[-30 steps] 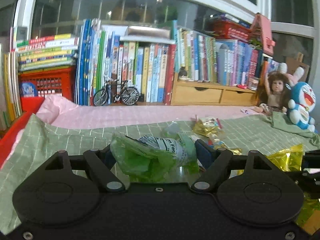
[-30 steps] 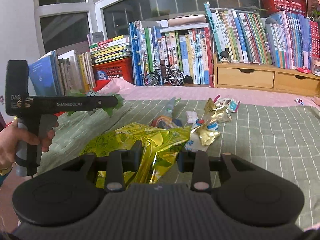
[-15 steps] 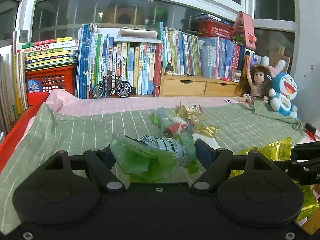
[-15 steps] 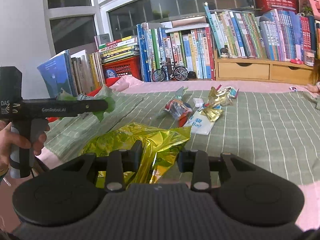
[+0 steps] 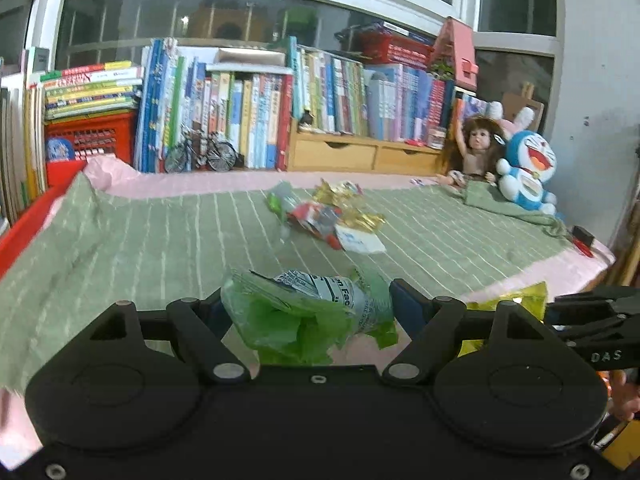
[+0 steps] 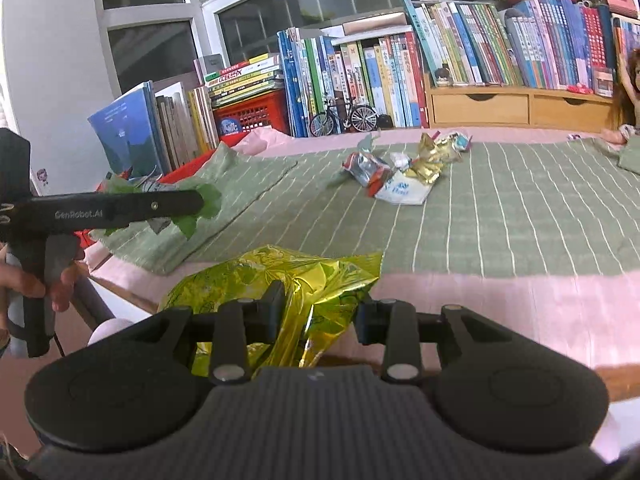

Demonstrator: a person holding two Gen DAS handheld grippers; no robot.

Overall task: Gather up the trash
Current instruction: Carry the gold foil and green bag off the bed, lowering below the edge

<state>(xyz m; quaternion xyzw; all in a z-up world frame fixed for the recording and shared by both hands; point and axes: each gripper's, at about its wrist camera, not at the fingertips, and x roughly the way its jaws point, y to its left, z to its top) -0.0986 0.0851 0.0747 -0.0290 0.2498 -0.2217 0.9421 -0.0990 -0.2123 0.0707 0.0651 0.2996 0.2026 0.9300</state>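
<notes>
My left gripper (image 5: pixel 306 306) is shut on a crumpled green wrapper (image 5: pixel 300 312) with a printed white label, held above the bed's near edge. My right gripper (image 6: pixel 318 312) is shut on a shiny yellow foil bag (image 6: pixel 280 280), also over the near edge. In the right wrist view the left gripper (image 6: pixel 200 204) shows from the side at left with green wrapper (image 6: pixel 208 200) sticking out of it. A pile of loose trash lies mid-bed: a red and silver packet (image 6: pixel 366 168), a white packet (image 6: pixel 402 192) and gold foil wrappers (image 6: pixel 430 160).
A green striped blanket (image 5: pixel 140 240) over a pink sheet covers the bed. Books (image 5: pixel 248 120), a red crate (image 5: pixel 90 138), a toy bicycle (image 5: pixel 200 154) and wooden drawers (image 5: pixel 360 156) line the back. A doll (image 5: pixel 474 148) and blue plush toy (image 5: pixel 528 172) sit far right.
Both grippers have pulled back from the trash pile toward the bed's near edge, each still holding its piece. The pile now looks farther away.
</notes>
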